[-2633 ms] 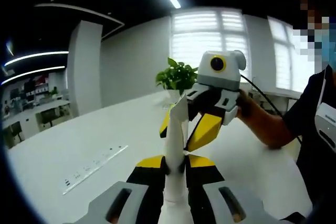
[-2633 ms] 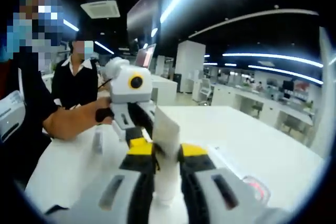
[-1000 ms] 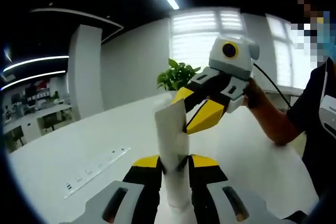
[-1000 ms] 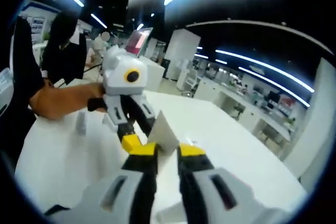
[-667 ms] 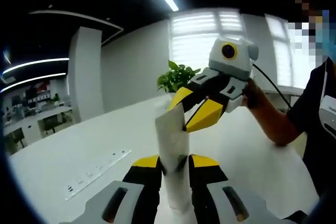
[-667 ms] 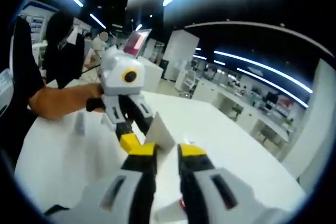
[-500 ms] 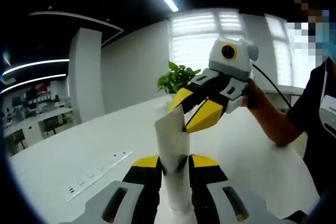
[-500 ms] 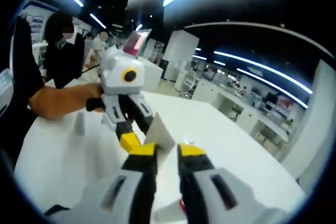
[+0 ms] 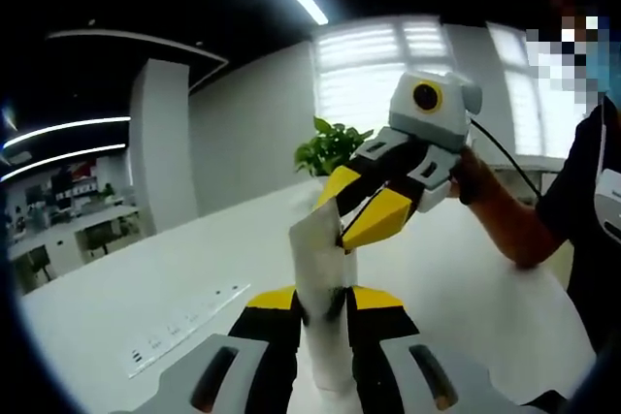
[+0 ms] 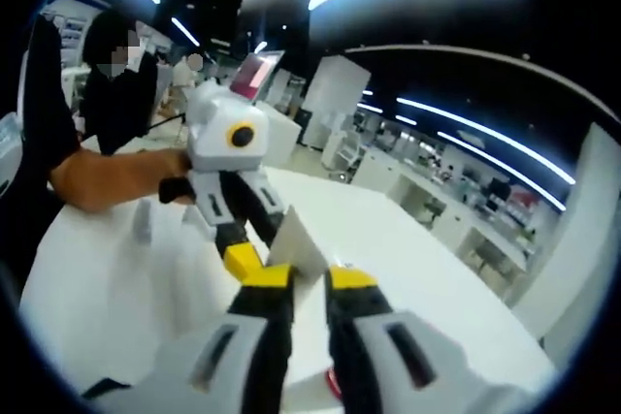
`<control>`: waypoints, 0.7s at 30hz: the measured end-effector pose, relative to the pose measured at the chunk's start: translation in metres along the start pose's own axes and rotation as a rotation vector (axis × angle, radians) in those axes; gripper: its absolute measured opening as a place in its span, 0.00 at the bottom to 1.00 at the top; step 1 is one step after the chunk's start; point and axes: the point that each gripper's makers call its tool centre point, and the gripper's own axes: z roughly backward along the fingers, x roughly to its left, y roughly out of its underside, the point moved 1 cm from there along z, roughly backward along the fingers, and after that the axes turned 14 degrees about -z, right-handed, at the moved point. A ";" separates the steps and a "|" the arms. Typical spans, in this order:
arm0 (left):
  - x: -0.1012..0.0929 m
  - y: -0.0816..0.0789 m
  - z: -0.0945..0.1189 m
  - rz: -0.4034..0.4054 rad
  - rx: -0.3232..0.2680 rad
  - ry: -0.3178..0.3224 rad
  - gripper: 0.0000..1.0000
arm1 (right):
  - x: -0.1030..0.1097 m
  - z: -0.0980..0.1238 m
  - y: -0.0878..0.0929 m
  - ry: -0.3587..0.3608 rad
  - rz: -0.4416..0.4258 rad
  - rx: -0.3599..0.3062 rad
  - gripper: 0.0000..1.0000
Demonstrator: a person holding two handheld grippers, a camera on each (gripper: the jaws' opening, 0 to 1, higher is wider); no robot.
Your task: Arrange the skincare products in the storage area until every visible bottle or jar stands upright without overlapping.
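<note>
A white squeeze tube (image 9: 320, 264) is held in the air between both grippers, above a white table (image 9: 107, 302). In the left gripper view my left gripper (image 9: 323, 300) is shut on the tube's round body, and the tube rises out of the jaws. From the right, the right gripper (image 9: 342, 235) pinches the tube's flat crimped end with its yellow jaws. In the right gripper view that flat end (image 10: 299, 242) sits between the right gripper's (image 10: 309, 276) jaws. Beyond it, the left gripper (image 10: 260, 244) holds the far part.
A socket strip (image 9: 184, 322) lies in the table, and a potted plant (image 9: 330, 143) stands at its far edge. A person's forearm (image 9: 505, 225) holds the right gripper. A slim pale bottle (image 10: 144, 223) stands on the table (image 10: 417, 249). Another person (image 10: 112, 75) stands behind.
Since 2.6 s ago the right gripper has moved from the tube's middle up to its crimped end, and the tube has turned its flat face to the left camera. The last half second shows hardly any motion.
</note>
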 end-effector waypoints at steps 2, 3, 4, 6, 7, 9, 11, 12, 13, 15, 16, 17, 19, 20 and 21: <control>0.001 0.000 -0.001 -0.003 -0.005 -0.005 0.18 | -0.001 0.000 0.000 0.007 0.005 0.000 0.11; 0.001 0.000 -0.001 0.003 -0.009 -0.005 0.18 | -0.001 -0.001 0.000 0.009 0.004 0.000 0.11; 0.002 0.000 -0.001 0.003 -0.011 -0.006 0.18 | -0.002 -0.001 0.000 0.011 0.004 0.000 0.11; 0.003 0.000 -0.002 0.007 -0.016 -0.010 0.18 | -0.003 -0.001 0.000 0.016 0.005 0.000 0.11; 0.004 0.000 -0.002 0.007 -0.017 -0.011 0.18 | -0.003 -0.001 0.001 0.017 0.005 0.000 0.11; 0.005 0.000 -0.003 0.006 -0.019 -0.016 0.18 | -0.003 -0.001 0.001 0.022 0.007 0.001 0.11; 0.005 0.000 -0.003 0.006 -0.023 -0.020 0.18 | -0.004 -0.001 0.001 0.024 0.008 0.001 0.11; 0.006 0.000 -0.004 0.007 -0.024 -0.023 0.18 | -0.004 -0.001 0.001 0.026 0.009 0.001 0.11; 0.007 0.000 -0.005 0.007 -0.026 -0.027 0.18 | -0.004 -0.001 0.001 0.028 0.010 0.000 0.11; 0.007 0.000 -0.005 0.008 -0.028 -0.033 0.18 | -0.004 -0.001 0.000 0.028 0.011 -0.004 0.10; 0.007 0.000 -0.005 0.008 -0.028 -0.033 0.18 | -0.004 -0.001 0.000 0.026 0.011 -0.005 0.10; 0.007 0.000 -0.005 0.010 -0.029 -0.033 0.18 | -0.004 -0.001 0.000 0.023 0.008 -0.008 0.10; 0.007 0.000 -0.005 0.014 -0.032 -0.032 0.18 | -0.005 -0.001 0.000 0.021 -0.003 -0.011 0.10; 0.007 0.000 -0.006 0.016 -0.032 -0.031 0.18 | -0.005 -0.001 0.000 0.020 -0.007 -0.012 0.10; 0.007 0.000 -0.006 0.016 -0.033 -0.031 0.18 | -0.005 -0.001 0.001 0.020 -0.009 -0.011 0.11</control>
